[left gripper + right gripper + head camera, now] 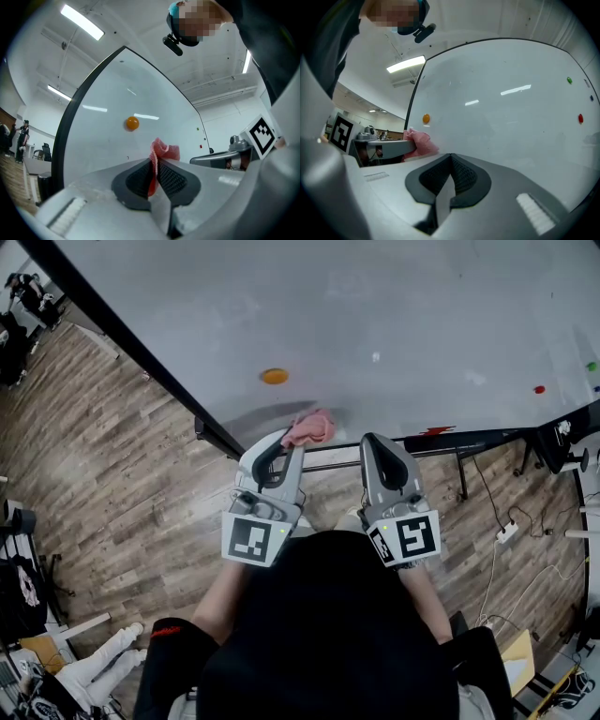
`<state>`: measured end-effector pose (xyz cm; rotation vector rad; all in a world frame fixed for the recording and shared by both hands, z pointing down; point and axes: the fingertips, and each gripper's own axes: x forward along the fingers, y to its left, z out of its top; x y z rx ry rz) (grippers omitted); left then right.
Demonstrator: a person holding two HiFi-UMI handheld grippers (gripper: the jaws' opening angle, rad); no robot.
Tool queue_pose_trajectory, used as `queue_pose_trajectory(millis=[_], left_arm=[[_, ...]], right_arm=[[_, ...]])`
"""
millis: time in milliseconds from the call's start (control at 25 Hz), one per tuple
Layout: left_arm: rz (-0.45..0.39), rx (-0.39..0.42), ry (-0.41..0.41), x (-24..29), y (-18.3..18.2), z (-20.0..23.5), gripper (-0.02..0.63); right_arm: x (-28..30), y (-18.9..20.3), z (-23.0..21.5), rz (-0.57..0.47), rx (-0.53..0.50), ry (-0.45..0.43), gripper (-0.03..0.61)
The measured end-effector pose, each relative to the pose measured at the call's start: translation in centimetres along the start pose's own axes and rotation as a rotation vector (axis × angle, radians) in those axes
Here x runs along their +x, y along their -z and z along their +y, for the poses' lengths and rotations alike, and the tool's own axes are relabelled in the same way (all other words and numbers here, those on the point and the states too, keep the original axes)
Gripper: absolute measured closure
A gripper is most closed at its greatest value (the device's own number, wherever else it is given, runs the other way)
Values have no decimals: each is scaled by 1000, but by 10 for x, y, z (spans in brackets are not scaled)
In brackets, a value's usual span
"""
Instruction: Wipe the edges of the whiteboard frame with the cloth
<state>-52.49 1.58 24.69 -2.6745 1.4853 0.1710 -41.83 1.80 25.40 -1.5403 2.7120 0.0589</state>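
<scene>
Pink cloth [312, 427] poised at whiteboard frame [122, 334]
For wiping, left tool [154, 164] pinches it; right tool [450, 161] is pressed together, empty.

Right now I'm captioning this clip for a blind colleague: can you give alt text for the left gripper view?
The left gripper has its jaws shut on a pink cloth, held up in front of a whiteboard. An orange magnet sits on the board above the cloth, and the board's black frame curves along the left.

Wood-plank floor [112, 456]; ceiling strip lights [82, 21].
</scene>
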Motion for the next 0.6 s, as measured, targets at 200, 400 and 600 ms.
queue_pose_trajectory(millis=[200,400,600], left_arm=[[10,-1,0,-2,4,-3,586],[18,3,3,-4,7,-6,586],[18,1,4,-4,8,-10,586]], right_arm=[[-2,3,0,7,5,0,578],[-4,5,-1,12,5,-1,578],[-7,8,-3,14,2,0,578]])
